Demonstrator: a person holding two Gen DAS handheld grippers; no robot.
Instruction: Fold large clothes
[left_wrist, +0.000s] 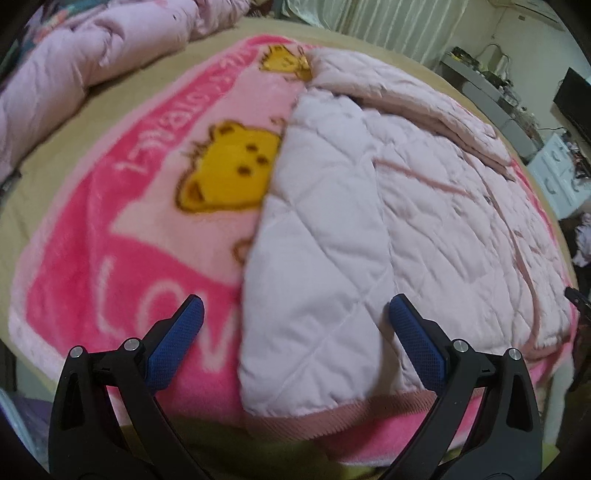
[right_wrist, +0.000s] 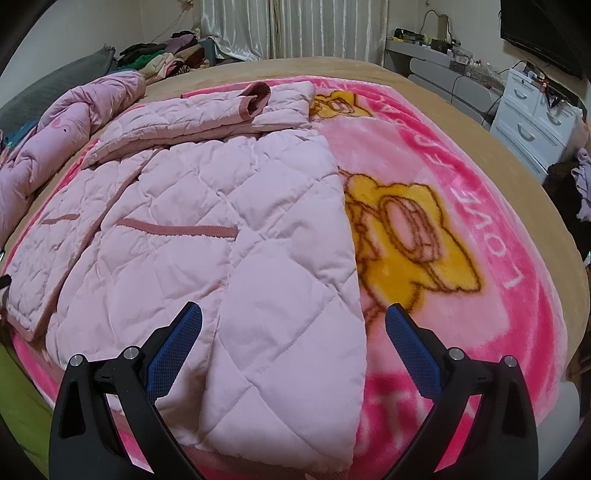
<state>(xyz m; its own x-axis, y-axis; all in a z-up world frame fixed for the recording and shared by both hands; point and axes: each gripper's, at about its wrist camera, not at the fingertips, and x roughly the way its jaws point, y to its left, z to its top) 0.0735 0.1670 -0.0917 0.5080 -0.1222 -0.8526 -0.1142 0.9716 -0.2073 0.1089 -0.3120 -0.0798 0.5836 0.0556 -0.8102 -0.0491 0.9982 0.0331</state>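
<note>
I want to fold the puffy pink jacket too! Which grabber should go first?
Probably either: both are open at the jacket's near hem. The left gripper frames its folded side panel; the right gripper straddles the opposite edge. I'd lean right, since its view is sharper.

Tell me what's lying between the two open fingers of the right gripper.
In the right wrist view, the right gripper frames the quilted pink jacket, its edge, and pink blanket beyond.

Bed (right_wrist: 369, 68), tan cover. Pink blanket (right_wrist: 480, 332) lies flat at frame centre. Quilted jacket (right_wrist: 221, 221) on blanket, centre-left. Pink duvet (right_wrist: 48, 147) bunched, upper left.
</note>
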